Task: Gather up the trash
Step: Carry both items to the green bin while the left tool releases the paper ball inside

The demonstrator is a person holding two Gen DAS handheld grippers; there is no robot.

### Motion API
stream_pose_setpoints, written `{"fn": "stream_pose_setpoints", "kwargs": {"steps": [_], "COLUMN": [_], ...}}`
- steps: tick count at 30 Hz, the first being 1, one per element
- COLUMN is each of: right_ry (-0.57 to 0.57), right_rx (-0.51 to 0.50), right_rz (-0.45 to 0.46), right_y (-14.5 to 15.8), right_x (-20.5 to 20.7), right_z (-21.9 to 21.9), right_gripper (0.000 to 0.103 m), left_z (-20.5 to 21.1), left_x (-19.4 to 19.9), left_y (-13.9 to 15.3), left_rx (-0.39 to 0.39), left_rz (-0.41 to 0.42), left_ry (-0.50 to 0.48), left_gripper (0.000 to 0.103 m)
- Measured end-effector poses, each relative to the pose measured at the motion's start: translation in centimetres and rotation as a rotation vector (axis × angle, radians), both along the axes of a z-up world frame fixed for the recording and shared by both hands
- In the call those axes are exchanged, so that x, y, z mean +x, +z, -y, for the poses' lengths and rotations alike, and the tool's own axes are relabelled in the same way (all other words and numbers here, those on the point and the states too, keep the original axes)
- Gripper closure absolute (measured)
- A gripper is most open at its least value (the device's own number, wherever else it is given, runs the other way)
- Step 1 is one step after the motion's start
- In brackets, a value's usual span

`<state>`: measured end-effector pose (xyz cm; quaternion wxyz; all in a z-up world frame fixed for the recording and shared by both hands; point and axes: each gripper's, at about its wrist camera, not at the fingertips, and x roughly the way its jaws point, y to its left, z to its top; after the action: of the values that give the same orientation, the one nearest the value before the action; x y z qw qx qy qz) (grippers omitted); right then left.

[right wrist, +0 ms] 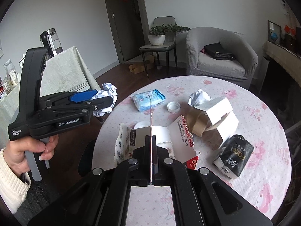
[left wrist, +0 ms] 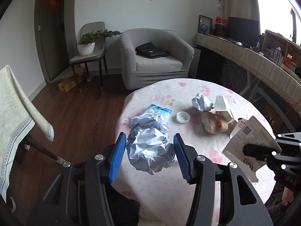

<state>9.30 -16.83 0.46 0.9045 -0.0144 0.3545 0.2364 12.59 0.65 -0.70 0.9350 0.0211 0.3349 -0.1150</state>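
Right tongs clamping card packaging edge-on, print partly hidden

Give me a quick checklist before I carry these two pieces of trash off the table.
1. Left gripper holds the crumpled paper: ok, lifted beside the table.
2. Right gripper shut on the torn card: ok, pinched at its edge.
3. Grippers apart from each other: ok.
4. Trash bin located: cannot tell, none in view.
5. Table cleared: not ok; tissue pack, bottle cap, white box and black pack remain.
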Motion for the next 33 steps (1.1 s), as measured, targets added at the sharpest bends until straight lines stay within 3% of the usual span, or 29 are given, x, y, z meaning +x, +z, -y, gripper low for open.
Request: {"fn": "stream_pose_setpoints", "kwargs": {"steps": [7,15,24,33], "right_ry": [0.064,0.144,0.206,0.227], "right_rx": [0.019,0.038,0.038,0.021], "right_rz": [0.001,-0.021,-0.067,-0.150], "right_y": [0.5,0.1,-1.4,-4.2], "right_x": [1.1,2.2,3.6,4.9], "right_z": [-4.6,-10.6,-17.3,-22.0], "right_gripper": [0.103,0.102,0.102,0.102], "left_z": [-4.1,-10.0,-16.2,-19.1], "left_x": [-0.6,-0.2,-0.4,0.2], "left_y": [-1.2,-5.7,-11.5,-17.2], "left_rx": [0.016,0.080,0.071,0.059], "left_rz": [-0.010,-0.092,-0.244,-0.422], "left_ry": [0.071,0.165,0.224,0.235], "left_gripper": [0.048,0.048,0.046,0.043]}}
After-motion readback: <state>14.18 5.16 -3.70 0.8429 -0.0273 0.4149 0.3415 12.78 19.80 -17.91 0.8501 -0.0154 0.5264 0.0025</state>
